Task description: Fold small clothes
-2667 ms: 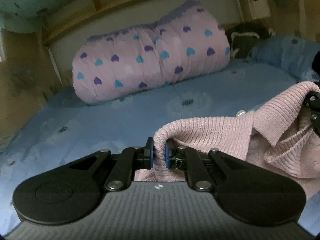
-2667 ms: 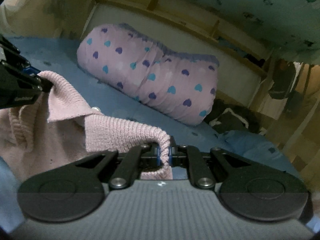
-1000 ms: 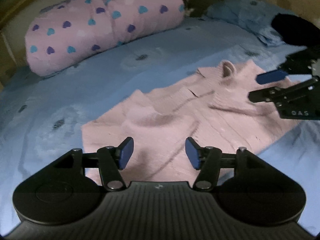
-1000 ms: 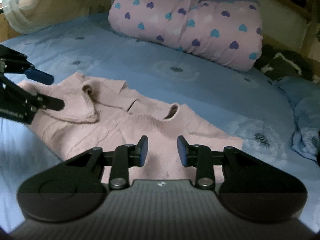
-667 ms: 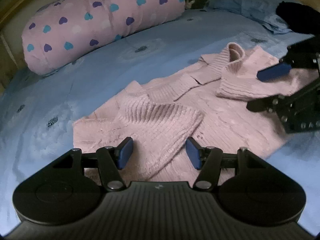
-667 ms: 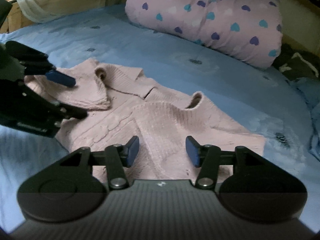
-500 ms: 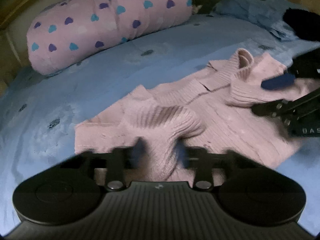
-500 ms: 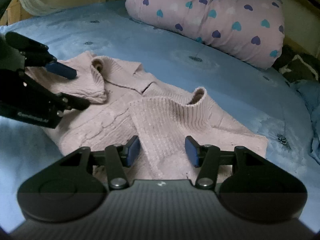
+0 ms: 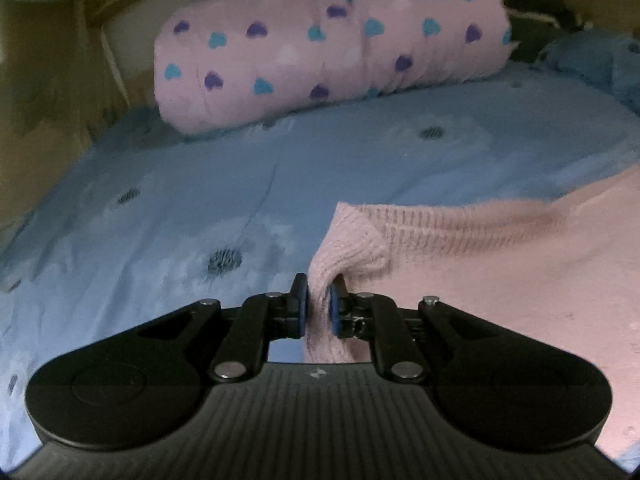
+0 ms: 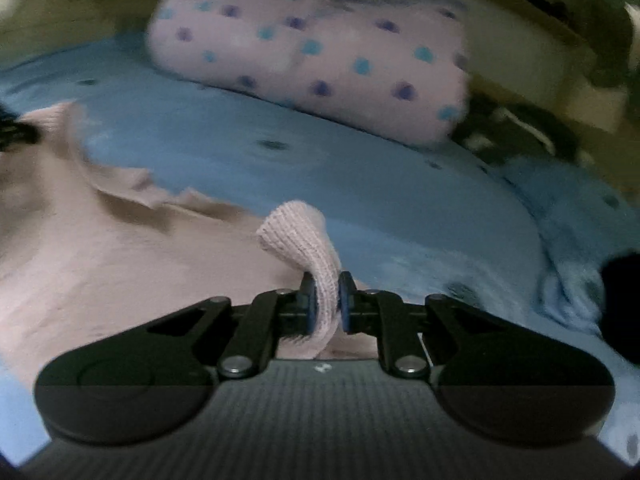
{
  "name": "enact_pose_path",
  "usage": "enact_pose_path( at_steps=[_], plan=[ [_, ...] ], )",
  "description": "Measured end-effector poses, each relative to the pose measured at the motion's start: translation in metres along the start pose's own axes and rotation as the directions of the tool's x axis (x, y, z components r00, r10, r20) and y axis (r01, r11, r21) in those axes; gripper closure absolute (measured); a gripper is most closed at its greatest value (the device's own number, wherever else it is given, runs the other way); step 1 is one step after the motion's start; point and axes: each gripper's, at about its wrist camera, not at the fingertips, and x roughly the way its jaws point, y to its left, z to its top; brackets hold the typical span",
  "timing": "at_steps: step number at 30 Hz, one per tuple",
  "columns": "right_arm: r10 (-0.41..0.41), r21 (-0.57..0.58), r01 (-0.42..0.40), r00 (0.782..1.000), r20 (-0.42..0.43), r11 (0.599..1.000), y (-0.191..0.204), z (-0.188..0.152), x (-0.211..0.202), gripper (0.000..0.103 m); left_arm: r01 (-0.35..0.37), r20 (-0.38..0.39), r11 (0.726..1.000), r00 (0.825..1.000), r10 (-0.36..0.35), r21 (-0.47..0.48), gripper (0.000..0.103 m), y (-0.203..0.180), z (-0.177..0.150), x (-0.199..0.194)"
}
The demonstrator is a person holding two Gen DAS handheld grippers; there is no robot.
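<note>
- Left wrist view: my left gripper [image 9: 318,306] has just closed, and its blue pads are clamped on a bunched ribbed edge of the pink knitted sweater [image 9: 500,280].
- Ahead and to the left of that grip, the blue flowered bedsheet [image 9: 180,208] lies bare up to the pink heart-print bolster [image 9: 328,48], which lies across the far end of the bed.
- A wall and a pale bed frame [image 9: 114,60] close the left side; a crumpled blue cloth [image 9: 600,64] sits at the far right, beside the bolster's end.
- Right wrist view: my right gripper [image 10: 326,306] has likewise just closed, and it pinches a ribbed strip of the sweater [image 10: 120,272] that arches up and forward from between the pads.
- Bare sheet [image 10: 360,168] runs from this grip to the bolster [image 10: 312,52]; dark clothing [image 10: 520,128] and more blue cloth [image 10: 572,208] crowd the far right. This view is blurred, so fine detail is lost.
- Sweater, state: it lies on the near part of the bed, spread between the two grippers, right of the left one and left of the right one. The knit is pale pink with ribbing at the held edges, and a rumpled fold [image 10: 132,192] shows along its far border in the right wrist view.
</note>
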Motion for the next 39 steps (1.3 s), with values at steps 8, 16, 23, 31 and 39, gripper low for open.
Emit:
enact_pose_path(
  at_steps=[8,16,23,31,39],
  plan=[
    [-0.079,0.135,0.094,0.991,-0.109,0.986,-0.034,-0.015,0.028,0.055,0.012,-0.056,1.000,0.998,-0.013,-0.020,0.085,0.008,-0.008,0.022],
    [-0.029,0.286,0.051,0.996,-0.081,0.957,-0.062,-0.016,0.009,0.054,0.095,-0.029,0.977,0.994,-0.102,-0.193,0.063,0.032,-0.006,-0.002],
    [-0.029,0.238,0.021,0.999,0.031,0.971,-0.051,-0.014,-0.028,0.055,0.095,0.045,0.985,0.995,-0.089,-0.146,0.062,0.031,-0.006,-0.045],
    [0.154,0.133,-0.156,0.988,0.027,0.979,-0.023,-0.006,-0.031,0.055,0.229,0.032,0.973,0.973,-0.229,-0.009,0.062,-0.010,-0.016,-0.053],
    [0.033,0.167,-0.014,0.993,-0.113,0.986,-0.036,-0.022,0.028,0.055,0.088,-0.055,0.993,0.994,-0.092,-0.078,0.062,0.008,-0.023,0.024]
  ],
)
